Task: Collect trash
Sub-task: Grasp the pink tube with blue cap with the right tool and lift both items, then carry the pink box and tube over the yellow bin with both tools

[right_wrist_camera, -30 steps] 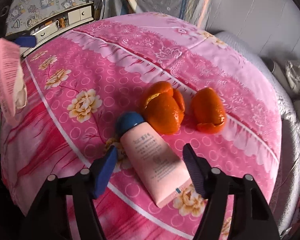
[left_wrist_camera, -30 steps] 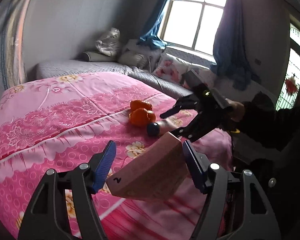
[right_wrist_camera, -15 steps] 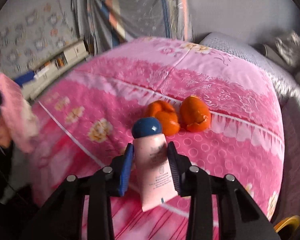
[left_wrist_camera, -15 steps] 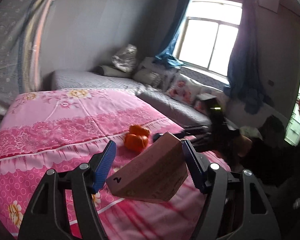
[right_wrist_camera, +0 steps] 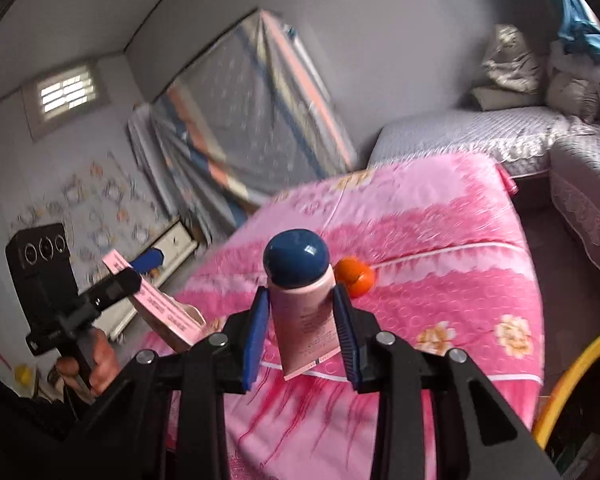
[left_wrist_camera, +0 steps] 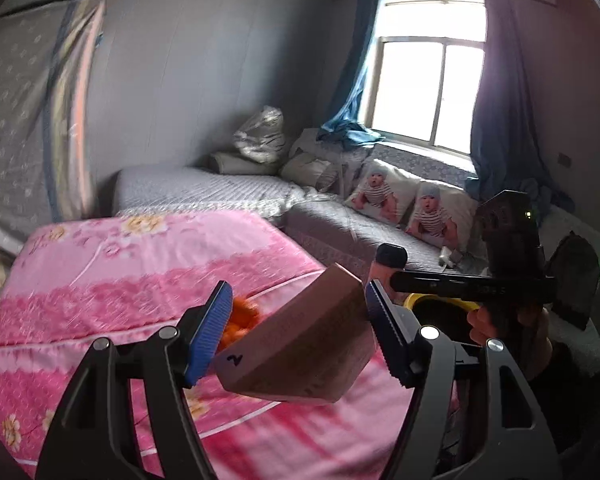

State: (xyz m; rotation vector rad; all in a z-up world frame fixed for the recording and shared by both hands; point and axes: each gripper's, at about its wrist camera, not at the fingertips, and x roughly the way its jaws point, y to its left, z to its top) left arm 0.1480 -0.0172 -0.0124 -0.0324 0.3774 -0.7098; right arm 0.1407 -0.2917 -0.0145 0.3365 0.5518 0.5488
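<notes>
Both hand-held grippers have risen off the pink floral quilted bedspread (right_wrist_camera: 440, 248) since a second ago, each carrying its piece of trash. Right gripper (right_wrist_camera: 302, 316), whose ridged blue pads were spread around it then, has closed and is clamped on the soft pink plastic tube with a rounded glossy navy cap (right_wrist_camera: 304, 312), cap pointing away, lifted clear of the bed. Left gripper (left_wrist_camera: 296, 336) pinches the flat pink cardboard box marked "2" (left_wrist_camera: 300, 344) at its tilted edges. Crinkled orange peel (right_wrist_camera: 354, 276) lies on the bedspread, toward its middle. One curved yellow plastic bin rim (right_wrist_camera: 572, 368) shows beside the bed's near right corner.
</notes>
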